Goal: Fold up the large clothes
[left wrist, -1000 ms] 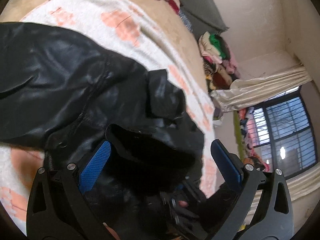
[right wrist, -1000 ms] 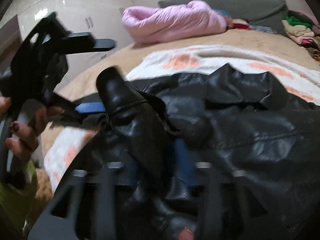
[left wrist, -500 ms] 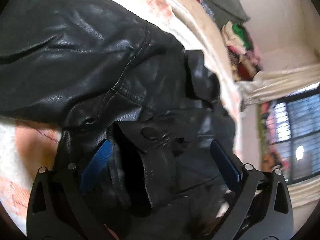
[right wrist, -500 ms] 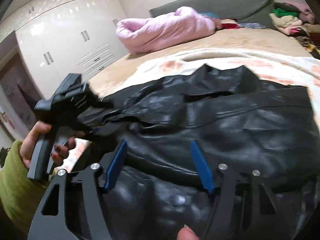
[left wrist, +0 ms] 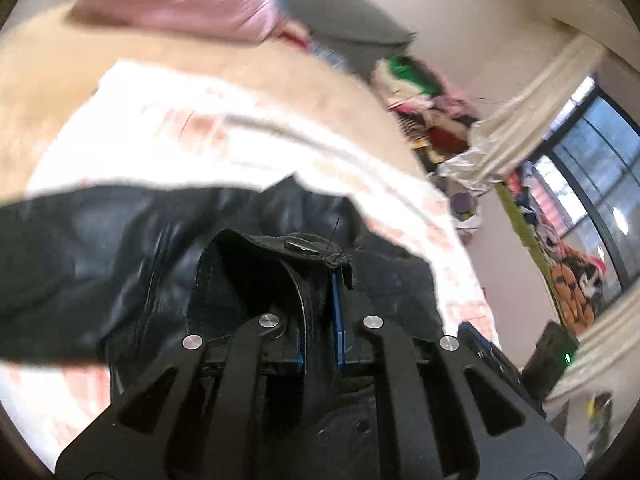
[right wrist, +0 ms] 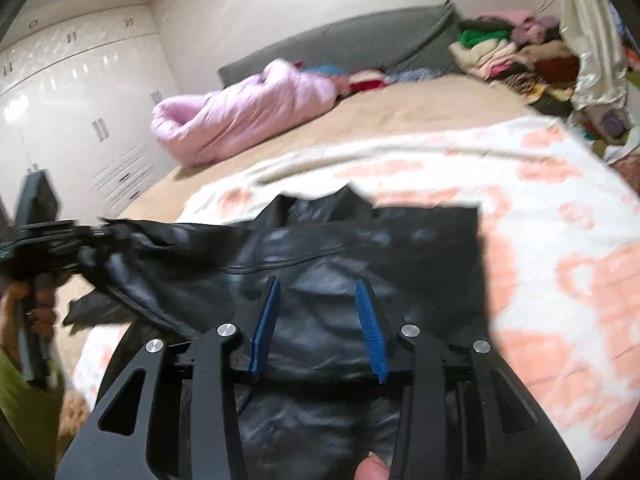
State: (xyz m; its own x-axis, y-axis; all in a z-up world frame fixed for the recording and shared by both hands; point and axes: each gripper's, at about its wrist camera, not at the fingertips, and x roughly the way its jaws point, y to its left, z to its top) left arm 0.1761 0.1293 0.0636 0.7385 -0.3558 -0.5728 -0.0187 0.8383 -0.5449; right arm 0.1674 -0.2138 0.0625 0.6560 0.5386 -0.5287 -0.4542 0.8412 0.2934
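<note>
A black leather jacket lies spread on a white and peach blanket on the bed. My left gripper is shut on a folded flap at the jacket's edge, and the blue pads press the leather between them. In the right wrist view the left gripper sits at the far left in a hand, pulling that edge up and sideways. My right gripper hovers over the jacket's body. Its jaws are closing, the blue pads still apart, with leather under them but not pinched.
A pink quilted coat lies at the bed's far end before a grey headboard. A pile of clothes sits at the far right corner. White wardrobe doors stand on the left; a curtain and window on the right.
The left gripper went from wide open around the jacket's flap to shut on it and lifted it. The right gripper moved over the jacket's body and its jaws narrowed.
</note>
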